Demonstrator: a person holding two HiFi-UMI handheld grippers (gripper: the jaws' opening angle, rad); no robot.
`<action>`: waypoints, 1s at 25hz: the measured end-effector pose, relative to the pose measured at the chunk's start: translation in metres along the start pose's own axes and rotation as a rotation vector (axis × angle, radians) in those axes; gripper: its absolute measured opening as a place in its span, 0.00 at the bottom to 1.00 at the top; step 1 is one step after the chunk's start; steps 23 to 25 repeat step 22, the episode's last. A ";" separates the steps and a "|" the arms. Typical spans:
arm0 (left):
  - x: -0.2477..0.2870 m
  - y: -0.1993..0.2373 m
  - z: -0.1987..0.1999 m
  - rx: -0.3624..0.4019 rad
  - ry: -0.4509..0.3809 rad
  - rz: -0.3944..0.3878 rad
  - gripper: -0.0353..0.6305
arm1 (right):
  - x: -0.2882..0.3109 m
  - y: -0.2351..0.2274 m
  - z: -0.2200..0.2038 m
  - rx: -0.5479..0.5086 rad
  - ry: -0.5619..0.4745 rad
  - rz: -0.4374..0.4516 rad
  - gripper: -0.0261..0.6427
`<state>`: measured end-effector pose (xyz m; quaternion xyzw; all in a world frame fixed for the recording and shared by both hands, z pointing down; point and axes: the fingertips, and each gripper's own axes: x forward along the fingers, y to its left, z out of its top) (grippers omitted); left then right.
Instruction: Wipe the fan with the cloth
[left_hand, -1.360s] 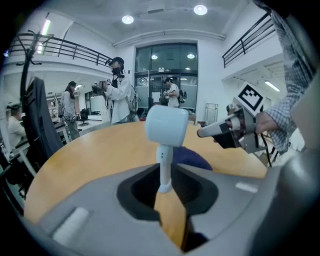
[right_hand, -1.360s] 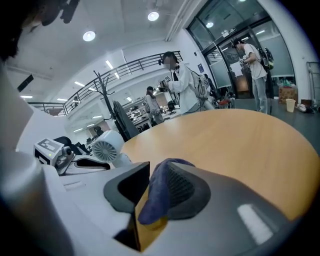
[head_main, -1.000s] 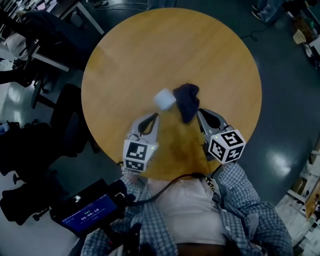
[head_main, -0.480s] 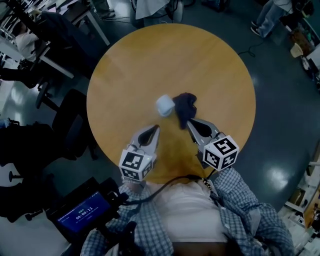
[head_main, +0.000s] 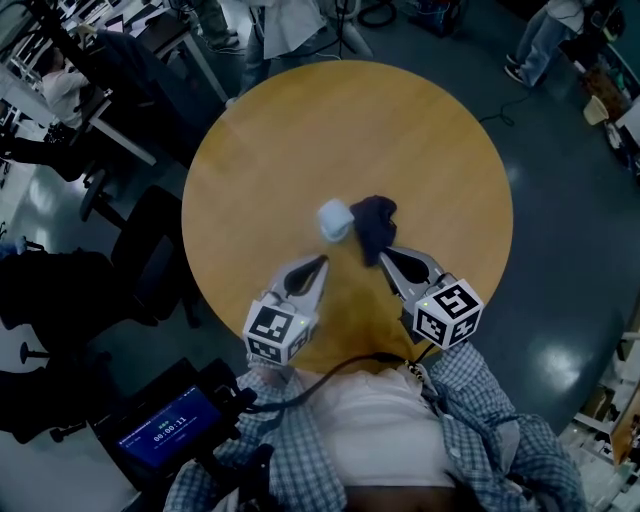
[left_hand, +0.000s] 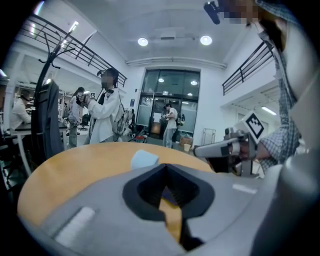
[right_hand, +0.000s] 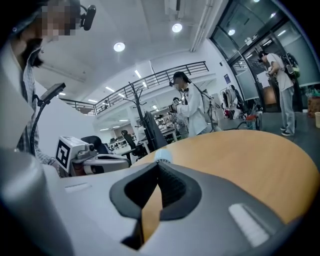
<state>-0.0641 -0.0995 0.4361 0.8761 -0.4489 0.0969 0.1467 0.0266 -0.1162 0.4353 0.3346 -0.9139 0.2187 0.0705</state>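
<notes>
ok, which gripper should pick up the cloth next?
Right, probably. The right gripper sits just short of the cloth, shut and empty; the left gripper points nearer the fan, so could steady it.

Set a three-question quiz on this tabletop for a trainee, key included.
1. True or false: the right gripper holds the cloth.
2. In the head view, where does the white fan lie? A) just left of the cloth B) right of the cloth C) off the table
3. Fill in: the left gripper has its jaws ____.
Key: 1 false, its jaws are shut on nothing; 2 A; 3 shut.
</notes>
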 end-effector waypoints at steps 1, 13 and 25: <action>0.000 -0.001 -0.001 0.000 0.000 -0.008 0.05 | -0.001 -0.002 0.000 0.003 -0.002 -0.006 0.04; 0.001 -0.006 -0.007 -0.015 0.007 -0.047 0.05 | 0.000 -0.005 -0.005 -0.096 0.069 -0.045 0.04; -0.006 -0.009 -0.021 -0.003 0.054 -0.057 0.05 | -0.003 -0.016 -0.032 -0.024 0.133 -0.085 0.04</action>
